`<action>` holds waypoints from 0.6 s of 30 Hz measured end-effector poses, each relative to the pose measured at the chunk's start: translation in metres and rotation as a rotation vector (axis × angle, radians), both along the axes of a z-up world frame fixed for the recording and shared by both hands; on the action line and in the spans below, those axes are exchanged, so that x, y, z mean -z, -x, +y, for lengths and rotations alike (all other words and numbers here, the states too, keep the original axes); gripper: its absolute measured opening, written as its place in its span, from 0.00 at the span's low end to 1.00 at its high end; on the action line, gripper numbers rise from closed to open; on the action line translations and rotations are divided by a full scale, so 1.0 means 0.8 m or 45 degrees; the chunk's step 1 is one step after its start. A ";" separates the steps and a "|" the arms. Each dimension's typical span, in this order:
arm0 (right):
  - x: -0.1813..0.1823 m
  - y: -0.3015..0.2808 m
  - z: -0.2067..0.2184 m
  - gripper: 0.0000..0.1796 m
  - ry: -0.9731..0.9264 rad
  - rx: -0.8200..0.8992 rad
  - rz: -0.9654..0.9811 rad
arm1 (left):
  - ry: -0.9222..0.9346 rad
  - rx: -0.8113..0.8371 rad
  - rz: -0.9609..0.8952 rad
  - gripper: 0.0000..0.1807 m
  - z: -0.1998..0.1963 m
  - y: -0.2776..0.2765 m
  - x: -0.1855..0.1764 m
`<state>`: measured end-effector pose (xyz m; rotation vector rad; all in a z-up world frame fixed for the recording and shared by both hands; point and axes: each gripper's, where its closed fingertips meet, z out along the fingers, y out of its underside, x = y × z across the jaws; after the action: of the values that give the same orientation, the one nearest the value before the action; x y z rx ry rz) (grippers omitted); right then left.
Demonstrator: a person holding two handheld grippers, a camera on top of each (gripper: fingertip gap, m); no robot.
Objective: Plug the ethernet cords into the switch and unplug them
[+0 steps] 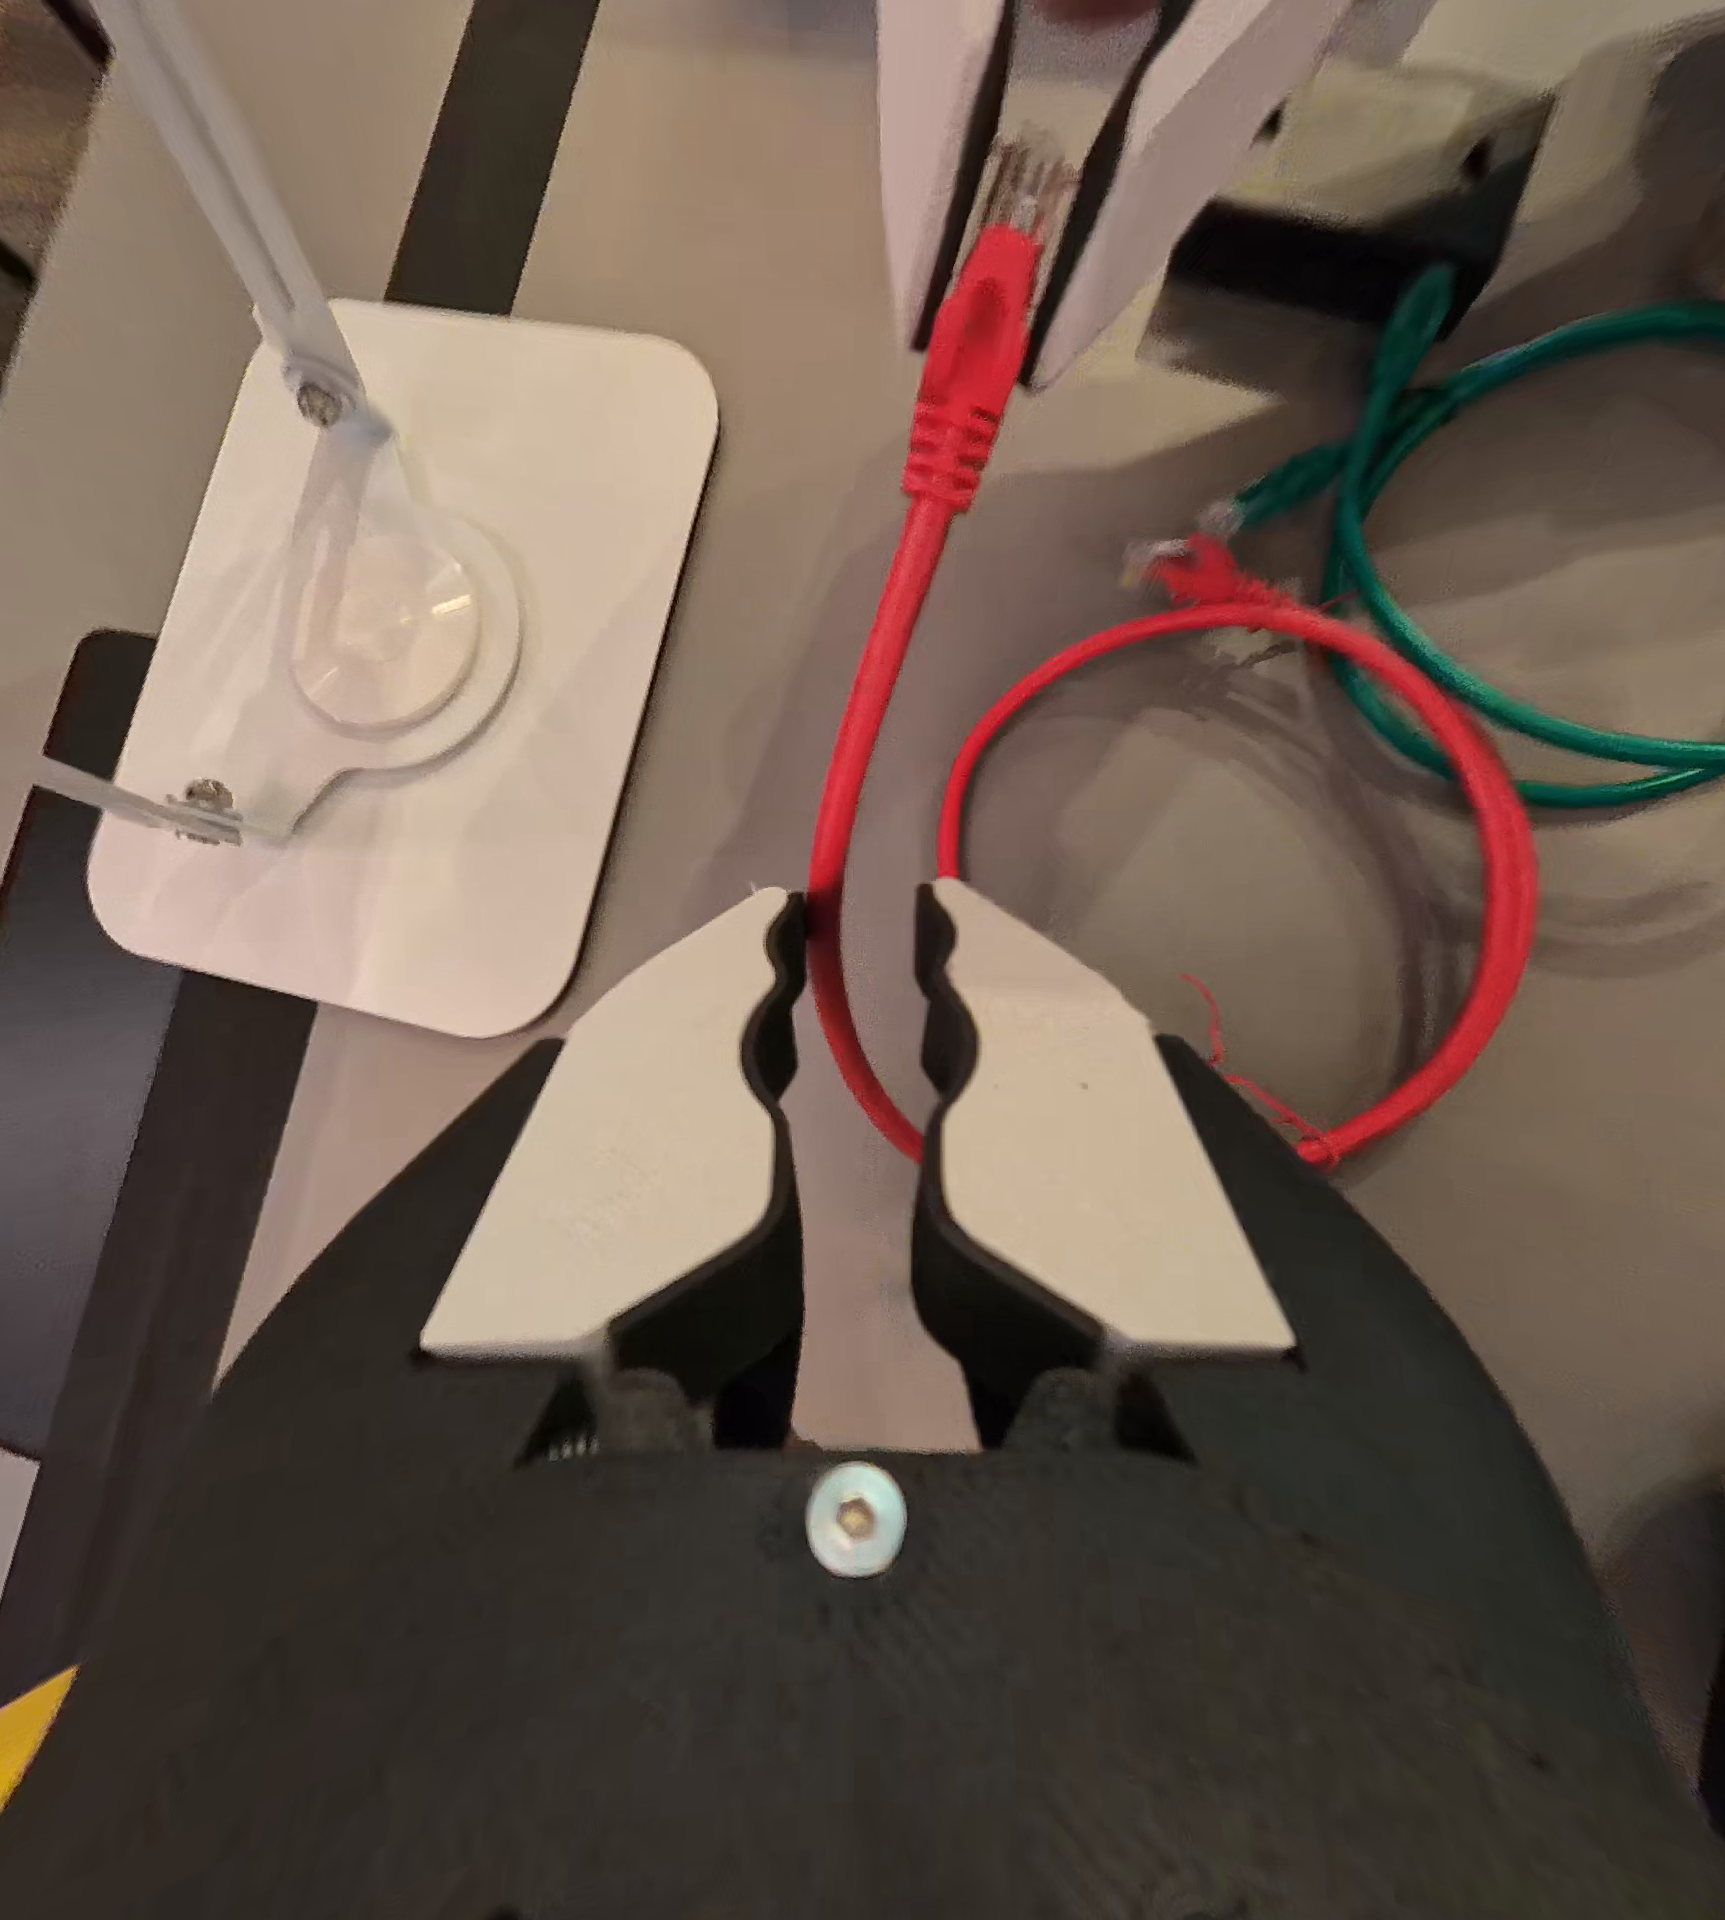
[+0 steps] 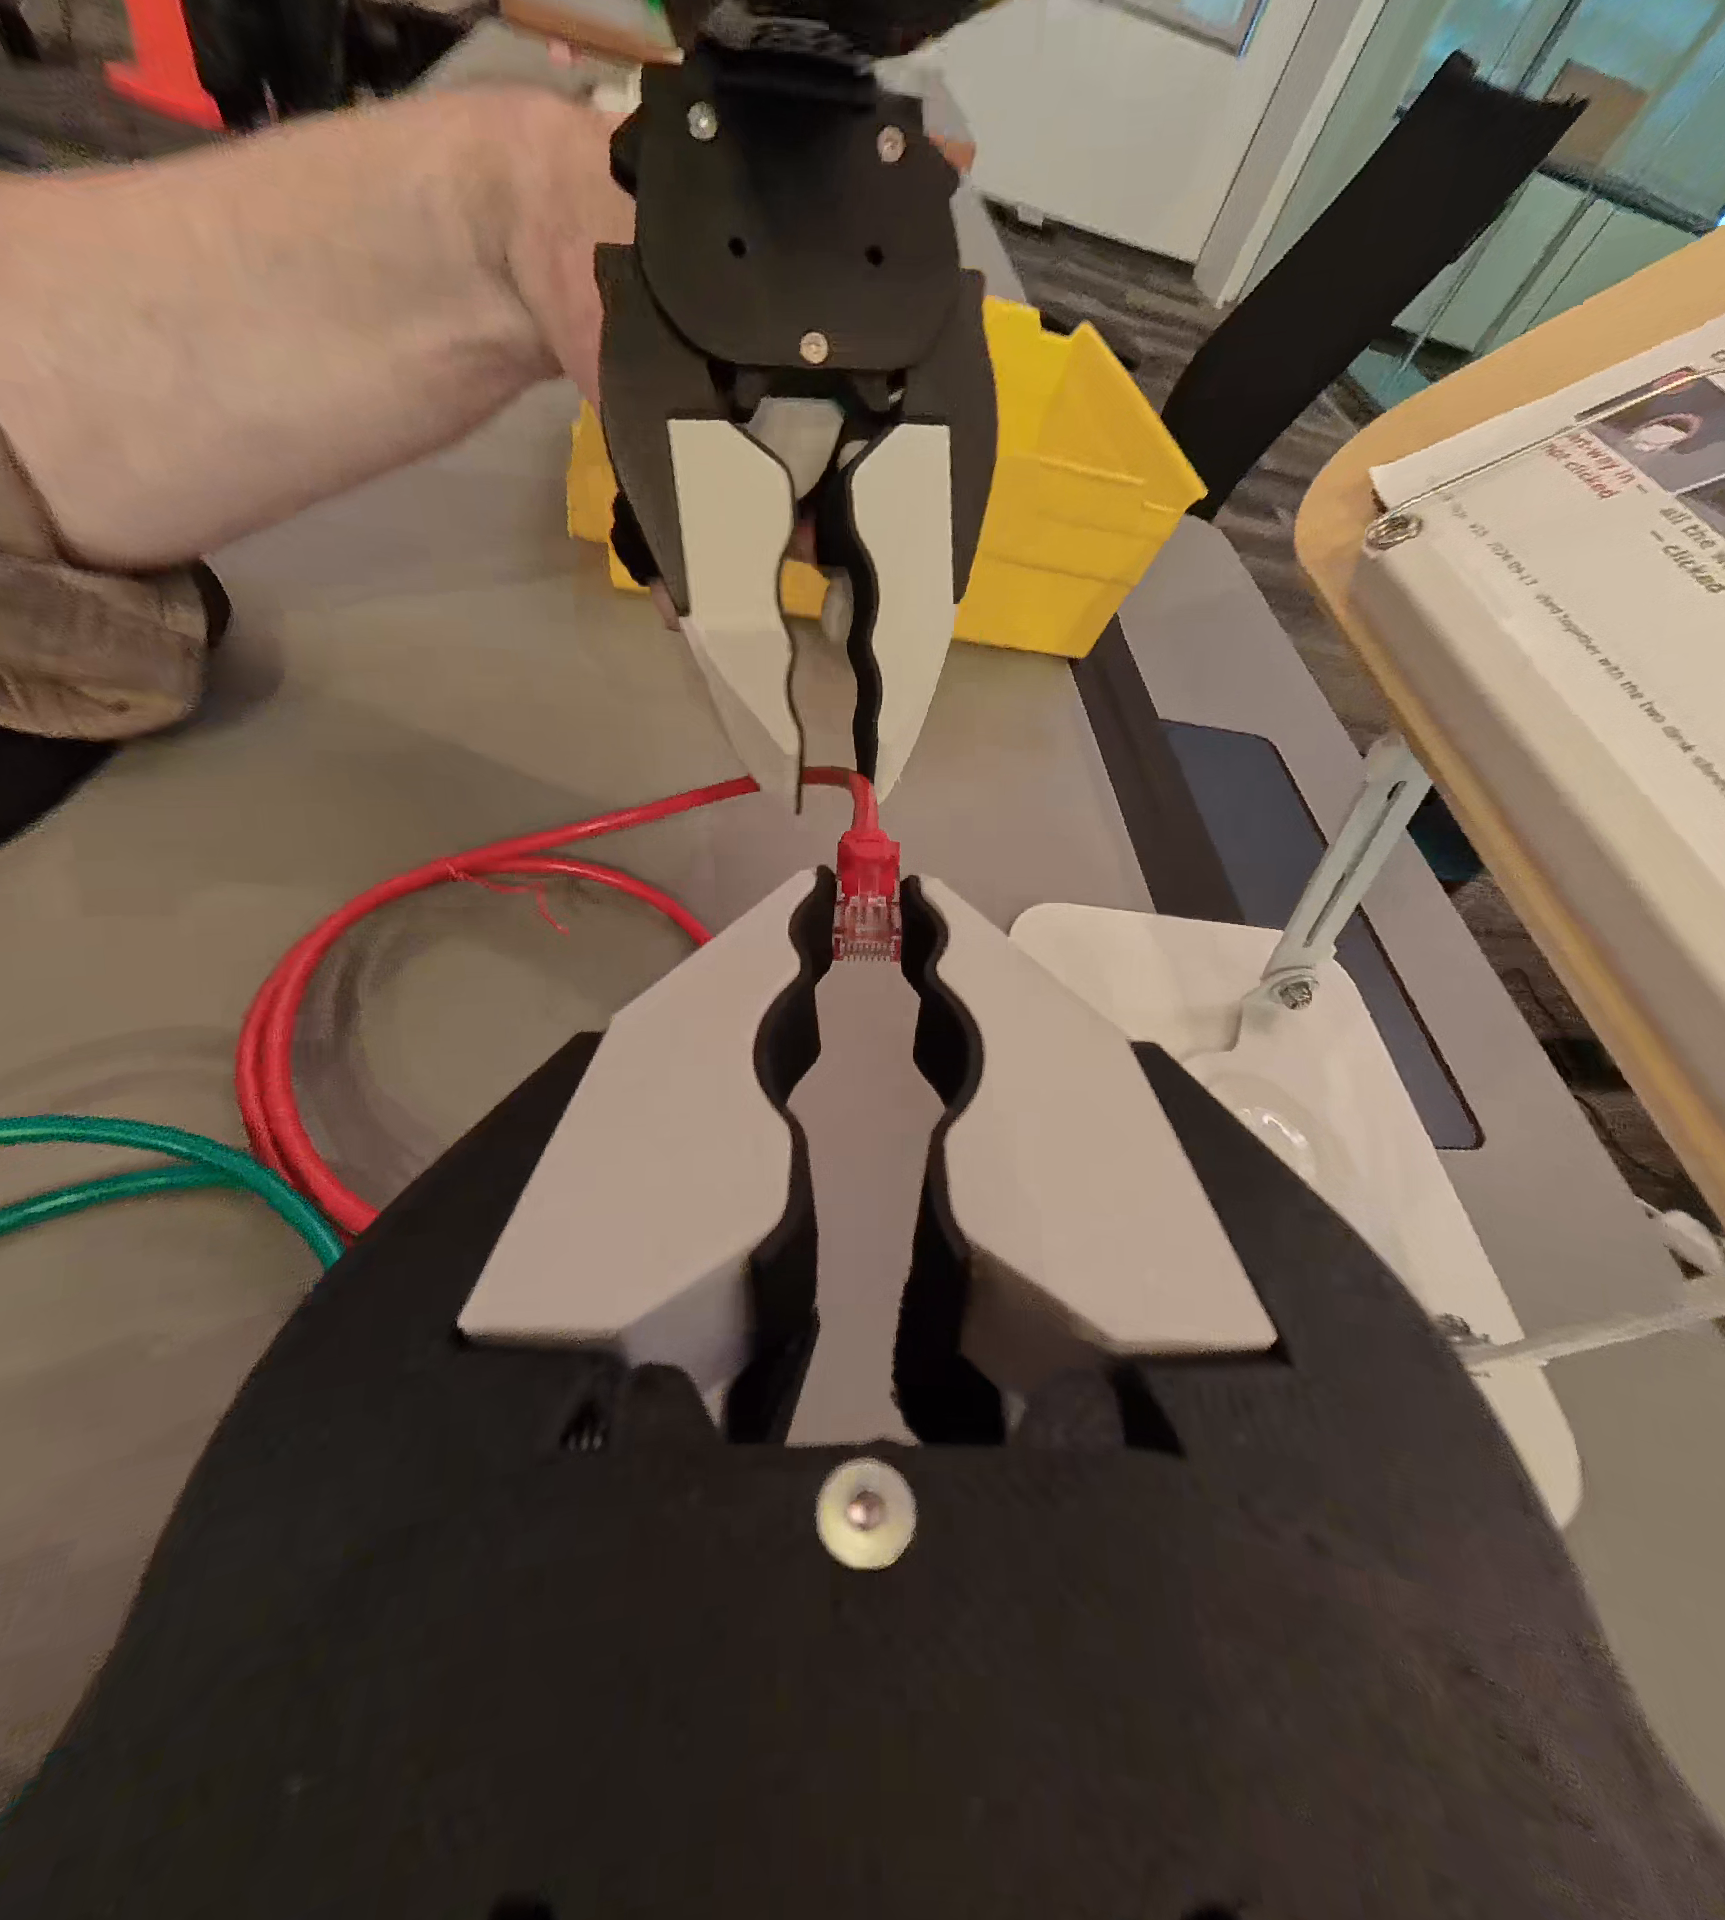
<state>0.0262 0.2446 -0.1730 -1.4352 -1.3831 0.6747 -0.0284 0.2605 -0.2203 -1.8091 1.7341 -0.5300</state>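
Left wrist view, from left to right: a white stand base (image 1: pixel 401 665) with a clear mount sits on the grey table (image 1: pixel 1149 1299), likely propping the clipboard (image 2: pixel 1606 665) that the other camera shows on the right. In the middle, the left gripper (image 1: pixel 863 902) has its jaws parted, and the red cord (image 1: pixel 868 727) runs up through the gap, resting against the left finger but not pinched; this looks like a loose guide that keeps the cord steady. Far ahead, the right gripper (image 1: pixel 1029 223) closes on the red plug (image 1: pixel 972 332), the clear tip pointing back towards its own camera. On the right, the rest of the red cord loops on the table, beside a green cord (image 1: pixel 1564 748) lying free.

The right wrist view shows a person's forearm (image 2: pixel 245 322) on the left, then the same meeting of grippers in the centre, with a yellow bin (image 2: pixel 1076 488) behind. Its jaws squeeze the plug at the tips, a hold that seems meant to aim the plug.

The switch may be the dark, blurred box at far right in the left view; I cannot tell. Neither cord looks plugged in.
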 end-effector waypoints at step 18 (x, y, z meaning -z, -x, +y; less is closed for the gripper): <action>-0.089 -0.008 -0.044 0.05 0.164 -0.273 0.463 | -0.224 0.192 -0.535 0.25 -0.010 -0.071 -0.064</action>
<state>0.0330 0.2096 -0.1019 -1.1959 -1.2296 1.1222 0.0283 0.2523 -0.1694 -1.3375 1.5739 -0.7351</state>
